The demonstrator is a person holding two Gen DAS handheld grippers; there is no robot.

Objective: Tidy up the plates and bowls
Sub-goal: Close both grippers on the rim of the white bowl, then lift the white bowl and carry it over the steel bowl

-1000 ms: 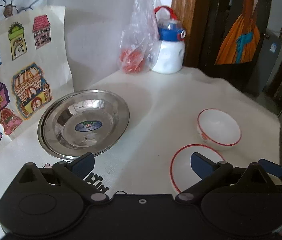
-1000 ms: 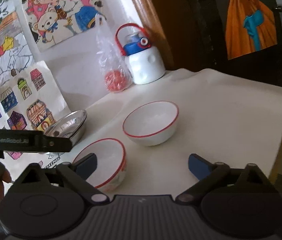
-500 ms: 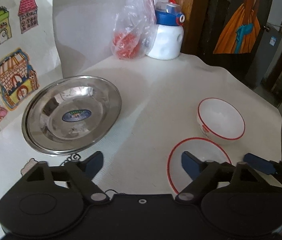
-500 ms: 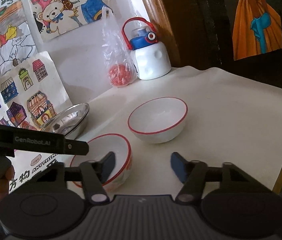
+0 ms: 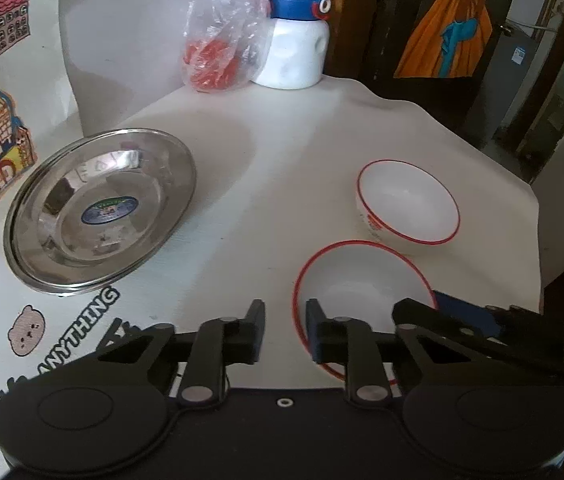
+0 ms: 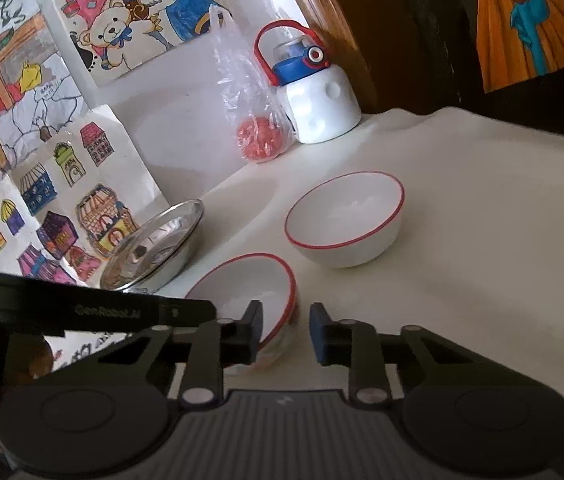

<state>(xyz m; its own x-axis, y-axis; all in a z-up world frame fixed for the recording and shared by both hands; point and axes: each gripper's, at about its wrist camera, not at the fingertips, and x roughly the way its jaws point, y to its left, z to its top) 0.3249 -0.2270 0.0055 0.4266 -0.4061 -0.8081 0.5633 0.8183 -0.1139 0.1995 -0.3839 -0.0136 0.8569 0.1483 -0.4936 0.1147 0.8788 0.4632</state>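
Both my jaws are closing on the near bowl (image 5: 361,280), low centre-right in the left view: left gripper (image 5: 283,330) straddles its left rim, right gripper (image 6: 283,330) its right rim, neither rim pinched yet; probably a two-sided lift to nest it in the far bowl (image 6: 345,220) just beyond. Steel plate (image 5: 98,208) sits mid-left, well apart, likely staying put; counter (image 5: 282,152) has a pale cloth, bottle (image 5: 295,40) and plastic bag (image 5: 222,40) at the back, drawings on the wall upper left.
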